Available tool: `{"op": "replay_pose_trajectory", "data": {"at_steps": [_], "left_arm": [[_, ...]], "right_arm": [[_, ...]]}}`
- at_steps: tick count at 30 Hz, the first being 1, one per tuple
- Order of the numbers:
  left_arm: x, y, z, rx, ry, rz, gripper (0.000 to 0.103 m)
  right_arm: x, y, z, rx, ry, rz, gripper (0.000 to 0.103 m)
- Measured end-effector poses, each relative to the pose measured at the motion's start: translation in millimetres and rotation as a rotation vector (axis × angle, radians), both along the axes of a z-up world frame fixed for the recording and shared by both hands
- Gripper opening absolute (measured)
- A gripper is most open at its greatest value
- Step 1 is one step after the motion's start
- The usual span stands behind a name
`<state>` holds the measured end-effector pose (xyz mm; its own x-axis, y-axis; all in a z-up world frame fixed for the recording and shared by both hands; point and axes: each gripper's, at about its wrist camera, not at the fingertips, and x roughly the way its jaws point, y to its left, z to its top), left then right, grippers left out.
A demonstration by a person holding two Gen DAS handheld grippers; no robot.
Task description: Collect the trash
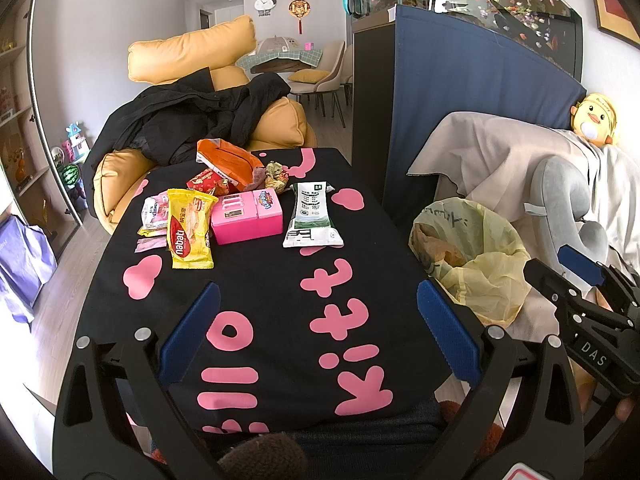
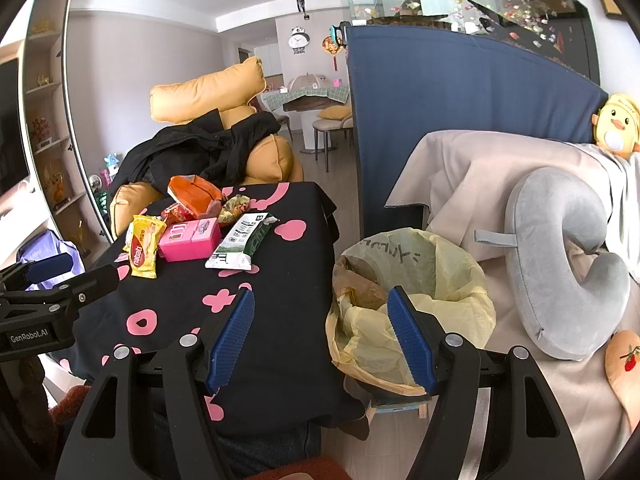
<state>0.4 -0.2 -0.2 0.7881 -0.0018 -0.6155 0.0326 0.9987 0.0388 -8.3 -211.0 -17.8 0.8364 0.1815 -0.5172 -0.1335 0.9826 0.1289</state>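
The left gripper (image 1: 318, 324) had its blue fingers (image 1: 192, 330) spread wide with nothing between them, hovering above the near end of the surface (image 1: 260, 280) — a low table under a black cloth with pink lettering. The right gripper (image 2: 322, 338) was likewise spread and empty, its fingers (image 2: 410, 338) poised over the near rim of the trash bin (image 2: 460, 280), which stood just beside the surface's right edge and was lined with a yellow bag.

The trash lay clustered at the far end of the surface, well apart from both grippers: a yellow nabati wrapper (image 1: 190, 234) overlapping a small pink-and-white packet (image 1: 154, 212), a pink box (image 1: 246, 216) just right of the wrapper, and a white-and-green pouch (image 1: 314, 216) lying flat a little further right. Behind the box sat an orange bag (image 1: 226, 160), a red wrapper (image 1: 206, 184) and a crumpled wrapper (image 1: 276, 174).

Beyond the surface, black clothing (image 1: 192, 116) was draped over an orange sofa (image 1: 192, 54). Right of the bin, a grey neck pillow (image 2: 560, 272) rested on a beige cover.
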Motion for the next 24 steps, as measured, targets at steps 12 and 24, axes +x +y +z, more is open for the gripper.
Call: {"op": "replay_pose_trajectory", "data": {"at_steps": [12,24], "left_arm": [[6,8,1,-0.027,0.004,0.019,0.094],[74,105,-35,-0.153,0.006,0.038,0.094]], "right_arm": [[5,-3,-6,0.002,0.013,-0.006,0.066],[94,35,-26,-0.083,0.093,0.078,0.066]]}}
